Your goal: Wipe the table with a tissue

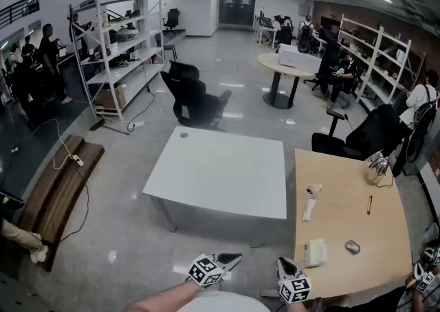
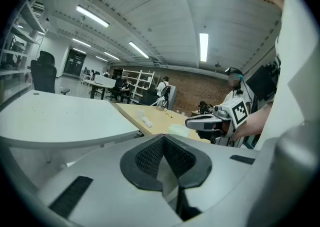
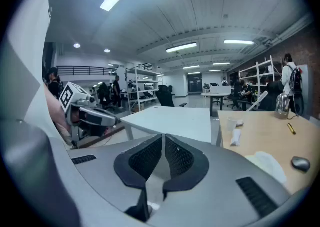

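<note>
A pale tissue pack (image 1: 315,252) lies near the front edge of the wooden table (image 1: 344,225) on my right. It also shows as the tissue pack (image 3: 267,162) in the right gripper view and the tissue pack (image 2: 178,130) in the left gripper view. A white table (image 1: 220,166) stands ahead of me. Both grippers hang close to my body over the floor, short of either table. My left gripper (image 1: 230,260) and right gripper (image 1: 284,264) are shut with nothing in them. The left gripper's jaws (image 2: 164,138) meet, and so do the right gripper's (image 3: 163,138).
On the wooden table lie a mouse (image 1: 353,247), a pen (image 1: 369,205), a rolled paper (image 1: 310,209), a small cup (image 1: 313,189) and a glass object (image 1: 377,170). Black office chairs (image 1: 196,97) stand behind the white table. Shelving (image 1: 120,42) is at the left, with people seated far back.
</note>
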A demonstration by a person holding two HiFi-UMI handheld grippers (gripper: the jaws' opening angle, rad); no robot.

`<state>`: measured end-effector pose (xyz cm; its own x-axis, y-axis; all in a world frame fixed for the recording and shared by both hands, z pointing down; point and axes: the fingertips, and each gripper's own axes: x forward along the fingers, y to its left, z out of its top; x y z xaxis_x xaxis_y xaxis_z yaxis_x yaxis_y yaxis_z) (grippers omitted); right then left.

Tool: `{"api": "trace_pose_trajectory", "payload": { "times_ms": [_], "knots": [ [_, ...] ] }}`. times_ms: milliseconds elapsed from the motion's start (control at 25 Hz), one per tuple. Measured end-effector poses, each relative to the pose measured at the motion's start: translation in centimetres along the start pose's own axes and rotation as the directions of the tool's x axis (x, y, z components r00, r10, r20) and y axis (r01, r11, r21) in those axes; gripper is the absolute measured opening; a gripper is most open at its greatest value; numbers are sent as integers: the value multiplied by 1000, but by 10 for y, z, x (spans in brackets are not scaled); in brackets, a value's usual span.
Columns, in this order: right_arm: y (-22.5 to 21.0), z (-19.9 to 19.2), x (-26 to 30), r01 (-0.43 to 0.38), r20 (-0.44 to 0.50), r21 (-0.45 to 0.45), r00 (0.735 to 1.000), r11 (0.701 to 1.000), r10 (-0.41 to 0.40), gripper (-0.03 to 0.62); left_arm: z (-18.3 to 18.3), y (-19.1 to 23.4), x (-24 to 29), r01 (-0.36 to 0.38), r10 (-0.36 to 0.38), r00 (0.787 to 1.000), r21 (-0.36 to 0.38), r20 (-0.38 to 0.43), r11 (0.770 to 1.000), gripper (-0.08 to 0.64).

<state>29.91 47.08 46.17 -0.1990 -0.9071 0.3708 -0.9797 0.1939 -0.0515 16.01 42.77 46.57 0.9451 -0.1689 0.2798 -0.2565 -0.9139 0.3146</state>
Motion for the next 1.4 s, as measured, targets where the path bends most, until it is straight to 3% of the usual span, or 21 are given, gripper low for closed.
{"api": "trace_pose_trajectory", "payload": {
  "times_ms": [320, 520, 680, 800, 1080, 1400],
  "knots": [
    [-13, 23, 61, 75, -17, -32, 997, 997, -75, 31, 12, 77, -8, 16, -15, 1000, -14, 7, 1000, 5],
    [-44, 30, 102, 121, -40, -106, 991, 987, -126, 31, 24, 129, -7, -1, 1, 998, -4, 67, 1000, 5],
    [-53, 22, 87, 191, -159, -94, 966, 977, -204, 31, 25, 122, -10, 38, -35, 998, -58, 50, 998, 5],
    [-76, 13, 93, 232, -208, -65, 948, 971, -240, 31, 33, 125, -4, 54, -51, 997, -50, 62, 997, 5],
    [-125, -1, 127, 279, -277, -33, 920, 960, -277, 31, 43, 158, -4, -3, 7, 998, -75, 62, 997, 5],
    [-166, -17, 177, 263, -314, 6, 917, 965, -248, 31, 51, 201, 15, -65, 66, 998, -92, 11, 994, 5]
  ]
}}
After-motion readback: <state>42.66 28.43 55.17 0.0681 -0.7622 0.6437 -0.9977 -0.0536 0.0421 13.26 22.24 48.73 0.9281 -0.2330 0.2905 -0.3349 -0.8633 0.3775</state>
